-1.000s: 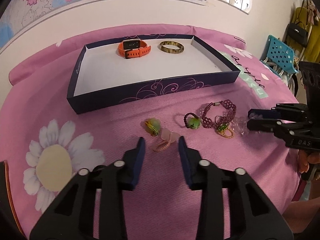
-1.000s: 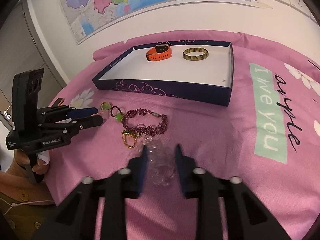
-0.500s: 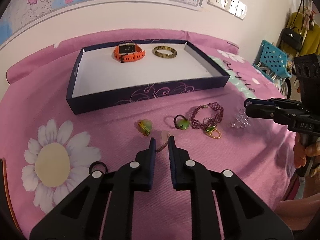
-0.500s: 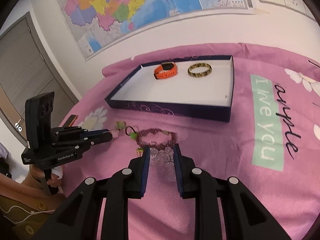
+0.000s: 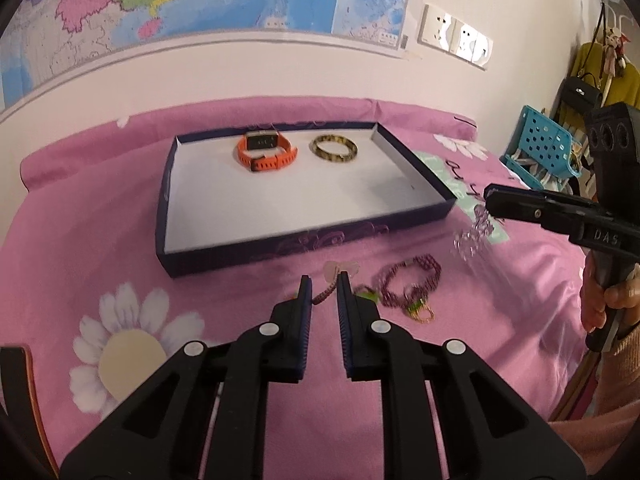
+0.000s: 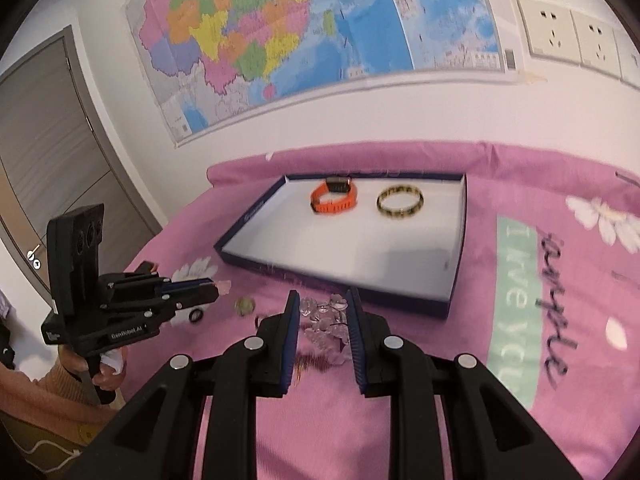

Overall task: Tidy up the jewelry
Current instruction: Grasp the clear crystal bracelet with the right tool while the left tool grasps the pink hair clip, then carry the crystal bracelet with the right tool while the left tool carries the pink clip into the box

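Note:
My left gripper is shut on a pink bead bracelet and holds it above the pink cloth. My right gripper is shut on a clear crystal bracelet, which hangs from its tip in the left wrist view. A dark blue tray with a white floor holds an orange watch and a tortoiseshell bangle. A maroon bead bracelet and a gold ring lie on the cloth in front of the tray.
A green stone ring lies on the cloth near the left gripper. The bed's pink cloth meets a wall with a map behind the tray. A blue basket and bags stand at the far right.
Both grippers have closed on their bracelets and lifted them off the cloth, rising toward the tray. The other pieces stay where they lay.

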Demonstrator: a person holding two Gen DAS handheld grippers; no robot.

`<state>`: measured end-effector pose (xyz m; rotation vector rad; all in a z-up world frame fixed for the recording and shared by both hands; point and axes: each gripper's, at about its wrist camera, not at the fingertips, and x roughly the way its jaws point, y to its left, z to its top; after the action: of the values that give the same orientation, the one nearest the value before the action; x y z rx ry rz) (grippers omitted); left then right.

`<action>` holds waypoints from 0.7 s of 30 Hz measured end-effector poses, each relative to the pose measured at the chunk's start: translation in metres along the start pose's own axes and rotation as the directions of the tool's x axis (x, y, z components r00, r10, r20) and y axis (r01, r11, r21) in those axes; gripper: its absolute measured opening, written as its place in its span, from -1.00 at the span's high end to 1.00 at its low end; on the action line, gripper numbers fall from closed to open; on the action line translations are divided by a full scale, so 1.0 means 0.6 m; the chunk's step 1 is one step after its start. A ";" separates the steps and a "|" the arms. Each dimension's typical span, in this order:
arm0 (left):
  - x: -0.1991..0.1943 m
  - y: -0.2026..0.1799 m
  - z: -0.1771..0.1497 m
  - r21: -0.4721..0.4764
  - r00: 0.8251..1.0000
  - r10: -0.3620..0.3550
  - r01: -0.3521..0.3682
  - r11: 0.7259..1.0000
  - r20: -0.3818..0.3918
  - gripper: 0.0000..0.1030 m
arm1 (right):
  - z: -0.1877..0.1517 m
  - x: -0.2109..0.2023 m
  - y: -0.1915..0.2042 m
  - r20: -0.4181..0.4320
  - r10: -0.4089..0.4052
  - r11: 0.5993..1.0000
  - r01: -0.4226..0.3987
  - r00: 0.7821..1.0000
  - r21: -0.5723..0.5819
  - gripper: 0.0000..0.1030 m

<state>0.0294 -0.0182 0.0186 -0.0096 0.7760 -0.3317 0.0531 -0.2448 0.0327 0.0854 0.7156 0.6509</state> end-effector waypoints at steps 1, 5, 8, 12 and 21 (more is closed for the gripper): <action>0.001 0.002 0.005 -0.001 1.000 0.003 -0.003 1.000 0.004 0.74 | 0.007 0.002 -0.001 0.005 -0.005 1.000 0.005 1.000 -0.004 0.58; 0.010 0.014 0.028 -0.009 1.000 0.015 -0.015 1.000 0.018 0.74 | 0.039 0.012 -0.008 0.027 -0.016 1.000 0.017 1.000 -0.009 0.58; 0.018 0.022 0.046 -0.016 0.999 0.026 -0.025 1.000 0.026 0.74 | 0.062 0.026 -0.017 0.031 -0.030 1.000 0.030 0.999 -0.002 0.58; 0.031 0.035 0.071 -0.028 0.999 0.038 -0.037 0.999 0.034 0.73 | 0.084 0.052 -0.028 0.022 -0.042 0.999 0.042 0.999 -0.001 0.58; 0.069 0.054 0.103 -0.044 0.998 0.062 -0.061 0.997 0.019 0.73 | 0.111 0.104 -0.046 -0.007 -0.035 0.999 0.036 0.999 0.017 0.58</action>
<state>0.1090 -0.0066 0.0306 -0.0301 0.7617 -0.2557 0.1450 -0.2213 0.0389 0.0859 0.7275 0.6115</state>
